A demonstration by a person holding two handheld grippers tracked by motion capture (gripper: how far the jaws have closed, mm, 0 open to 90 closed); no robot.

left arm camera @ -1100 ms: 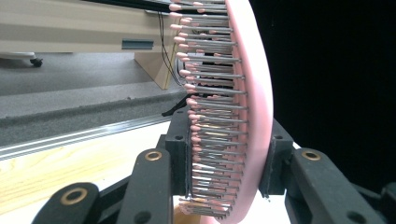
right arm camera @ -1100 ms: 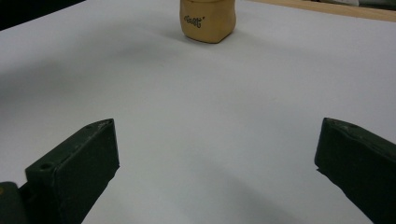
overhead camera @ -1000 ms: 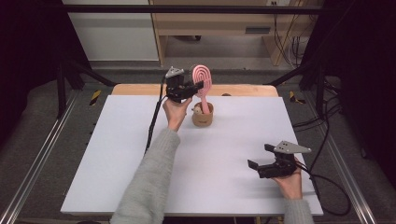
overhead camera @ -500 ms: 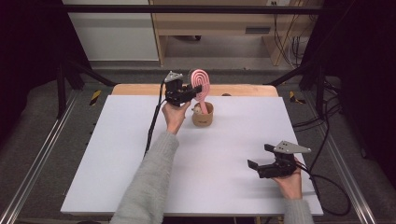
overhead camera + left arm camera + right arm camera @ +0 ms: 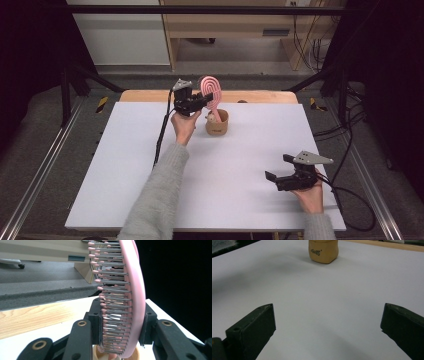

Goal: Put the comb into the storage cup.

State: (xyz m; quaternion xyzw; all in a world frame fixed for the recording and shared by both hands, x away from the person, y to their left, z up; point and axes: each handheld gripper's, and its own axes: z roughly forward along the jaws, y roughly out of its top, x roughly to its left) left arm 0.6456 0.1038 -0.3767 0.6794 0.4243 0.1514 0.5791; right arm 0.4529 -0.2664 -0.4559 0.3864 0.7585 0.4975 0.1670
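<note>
Hairbrush, pink and upright, is clamped by its head in the left gripper jaws, handle down in the tan cup. Farther right, the right gripper rests on the white tabletop, jaws wide apart, holding nothing.

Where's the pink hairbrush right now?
In the high view the hairbrush stands upright at the table's far middle, clamped in the left gripper, handle down in the wooden cup.

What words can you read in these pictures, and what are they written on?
Dark curly lettering on the side of the wooden cup: too blurred to read for sure.
Pink hairbrush: no writing that shows.
Left gripper and right gripper: no readable labels.
</note>
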